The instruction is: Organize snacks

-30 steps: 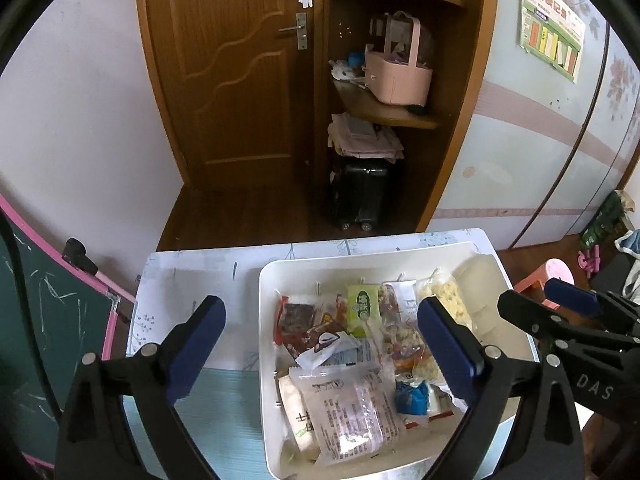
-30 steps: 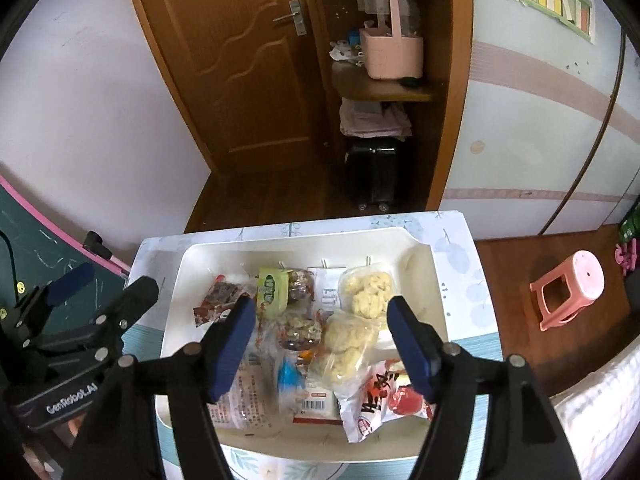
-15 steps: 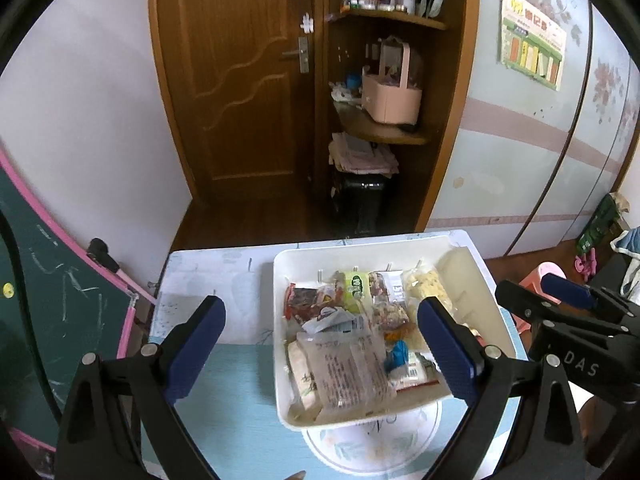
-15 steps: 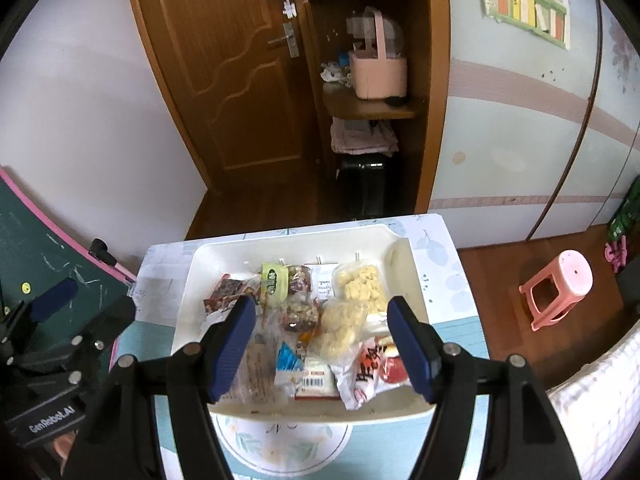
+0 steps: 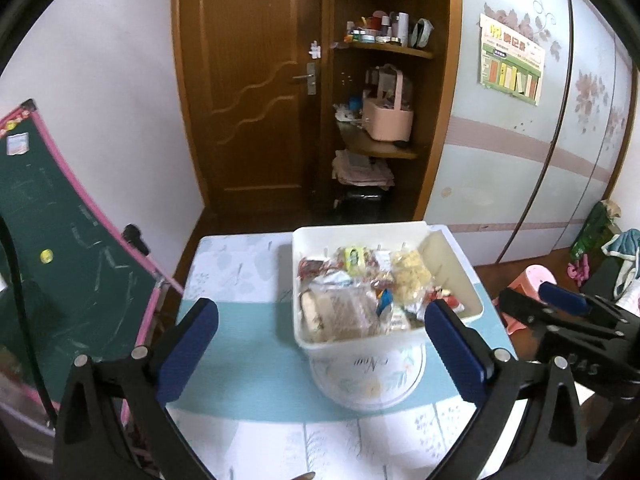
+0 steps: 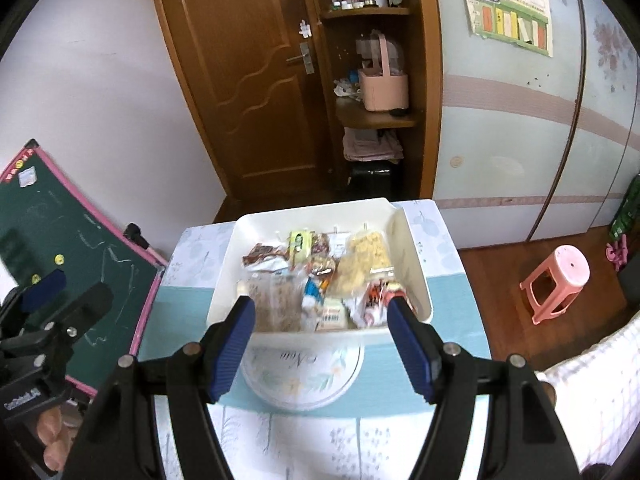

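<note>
Your white rectangular plastic bin (image 5: 460,276) of crinkly snack packets (image 6: 362,258) sits on the floral worktop (image 5: 240,276), overlapping a round patterned plate (image 6: 304,376). Left tongs (image 5: 320,344) and right tongs (image 6: 322,344) gape wide, empty; you've pulled both farther back.

The white rectangular plastic bin (image 5: 460,280) has smooth, faintly glossy walls. Inside it, the clear crinkled film snack packets (image 6: 276,300) look shiny and wrinkled, and the small yellow-green printed foil pouch (image 5: 353,259) is glossy. The round white plate with a floral print (image 6: 304,376) under the bin looks like glazed ceramic, smooth and shiny. The teal and white patterned table covering (image 5: 240,352) looks matt. The ribbed dark blue pads (image 6: 412,344) on the black matt plastic fingers appear rubbery, with bright metal rivets. The brown panelled door (image 5: 248,92) is varnished wood; the pink stool (image 6: 560,280) is smooth plastic.
</note>
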Tool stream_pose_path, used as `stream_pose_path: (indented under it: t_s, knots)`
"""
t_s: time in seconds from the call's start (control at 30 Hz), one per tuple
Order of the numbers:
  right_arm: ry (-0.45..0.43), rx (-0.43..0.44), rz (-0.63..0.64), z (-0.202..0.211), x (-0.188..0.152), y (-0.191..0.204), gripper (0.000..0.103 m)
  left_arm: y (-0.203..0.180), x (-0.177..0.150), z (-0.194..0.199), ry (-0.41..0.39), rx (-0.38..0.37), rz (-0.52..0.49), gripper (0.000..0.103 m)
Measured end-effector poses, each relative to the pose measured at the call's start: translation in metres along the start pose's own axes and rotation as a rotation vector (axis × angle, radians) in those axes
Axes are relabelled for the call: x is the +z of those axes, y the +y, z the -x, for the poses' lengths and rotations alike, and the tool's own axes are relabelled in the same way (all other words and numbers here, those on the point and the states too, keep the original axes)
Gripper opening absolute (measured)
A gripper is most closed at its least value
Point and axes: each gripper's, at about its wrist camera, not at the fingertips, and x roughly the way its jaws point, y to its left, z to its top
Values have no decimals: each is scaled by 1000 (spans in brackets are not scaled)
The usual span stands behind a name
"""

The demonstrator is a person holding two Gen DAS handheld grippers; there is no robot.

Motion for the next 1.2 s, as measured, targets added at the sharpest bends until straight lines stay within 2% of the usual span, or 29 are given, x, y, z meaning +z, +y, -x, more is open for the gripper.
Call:
stream_pose_path:
  t_s: [0.13,0.23,0.43,0.57,0.77,0.9,1.2]
  knots:
    - [-13,22,-3,24,-22,8,69,4,-26,32,-16,35,14,103]
    - [-5,26,9,33,-39,15,69,8,-45,47,0,54,25,103]
    - [14,5,33,45,-76,24,69,13,-81,58,78,79,15,103]
    - [26,14,20,49,-97,26,69,15,-103,65,72,109,27,103]
    - [11,-9,30,57,-119,30,69,17,-120,68,93,83,67,103]
    - [23,17,7,61,-130,28,69,16,-126,71,95,72,79,103]
    - [-7,4,6,69,-135,30,69,8,-129,73,82,78,79,103]
